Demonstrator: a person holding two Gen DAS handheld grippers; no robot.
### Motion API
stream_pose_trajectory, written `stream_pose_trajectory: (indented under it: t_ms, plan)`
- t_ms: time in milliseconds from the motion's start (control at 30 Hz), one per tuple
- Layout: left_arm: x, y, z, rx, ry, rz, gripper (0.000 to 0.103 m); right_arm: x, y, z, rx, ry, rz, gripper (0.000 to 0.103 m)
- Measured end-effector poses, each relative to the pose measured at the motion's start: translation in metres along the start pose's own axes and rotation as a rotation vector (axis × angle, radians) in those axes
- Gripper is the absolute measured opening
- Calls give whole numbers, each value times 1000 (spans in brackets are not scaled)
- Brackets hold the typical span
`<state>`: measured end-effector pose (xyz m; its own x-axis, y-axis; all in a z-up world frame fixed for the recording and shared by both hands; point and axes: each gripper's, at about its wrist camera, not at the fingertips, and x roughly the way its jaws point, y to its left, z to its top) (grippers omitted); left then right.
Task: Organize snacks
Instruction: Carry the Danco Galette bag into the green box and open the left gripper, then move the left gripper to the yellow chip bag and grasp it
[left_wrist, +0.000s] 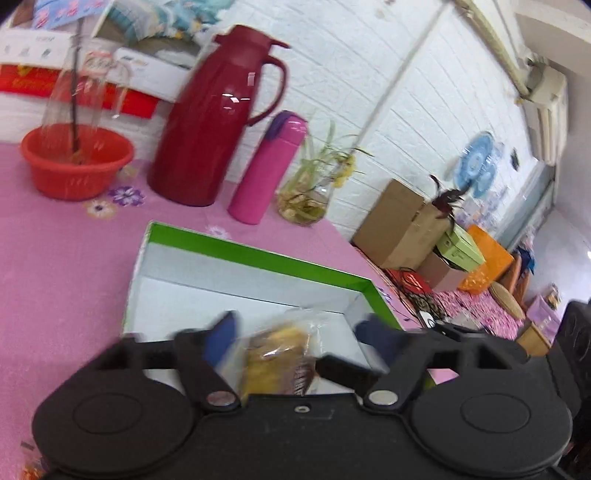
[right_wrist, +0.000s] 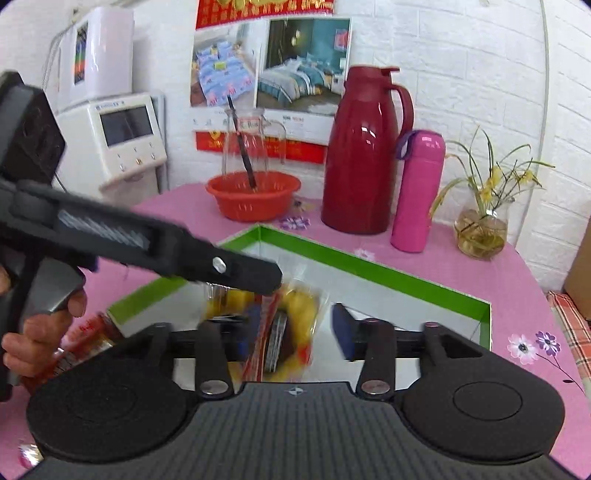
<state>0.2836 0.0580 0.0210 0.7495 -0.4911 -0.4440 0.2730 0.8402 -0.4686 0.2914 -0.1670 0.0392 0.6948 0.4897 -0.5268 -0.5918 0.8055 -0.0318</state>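
A shallow green-rimmed box (left_wrist: 258, 254) with a white inside lies on the pink table; it also shows in the right wrist view (right_wrist: 369, 262). My left gripper (left_wrist: 299, 332) is open over the box, with a clear-wrapped yellow snack (left_wrist: 277, 358) lying loose between its blue pads (left_wrist: 223, 332). My right gripper (right_wrist: 291, 332) is open over the box, with a yellow and red wrapped snack (right_wrist: 291, 332) between its pads (right_wrist: 341, 328), apart from the right one. The left gripper's body (right_wrist: 166, 251) crosses the right wrist view above the box. Another red snack pack (right_wrist: 88, 336) lies at the box's left edge.
At the back of the table stand a red basin (right_wrist: 253, 195) with a glass jug, a dark red thermos jug (right_wrist: 364, 155), a pink flask (right_wrist: 417, 192) and a glass vase with a plant (right_wrist: 480, 229). Cardboard boxes (left_wrist: 399, 225) sit beyond the table's right edge.
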Motion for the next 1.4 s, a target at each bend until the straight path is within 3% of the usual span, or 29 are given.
stream_pose_trajectory:
  t_ms: [67, 233, 533, 733, 900, 1100, 1400]
  plan:
    - [-4, 4, 0, -8, -33, 49, 103, 5, 1, -5, -2, 21, -29, 103]
    - [-15, 11, 3, -31, -38, 79, 103, 2, 0, -11, 2, 64, -11, 103]
    - [-53, -22, -10, 35, -76, 110, 103, -50, 7, -8, 32, 14, 32, 103]
    - [-91, -53, -32, 113, -109, 46, 103, -102, 21, -15, -2, -55, 62, 103]
    - [-115, -68, -61, 158, -76, 68, 103, -134, 23, -27, 9, -60, 74, 103]
    - [-136, -72, -97, 157, -18, 67, 103, -159, 25, -56, 62, -2, 116, 103]
    - [-145, -79, -157, 173, 128, -37, 103, -191, 21, -105, 96, 68, 140, 103]
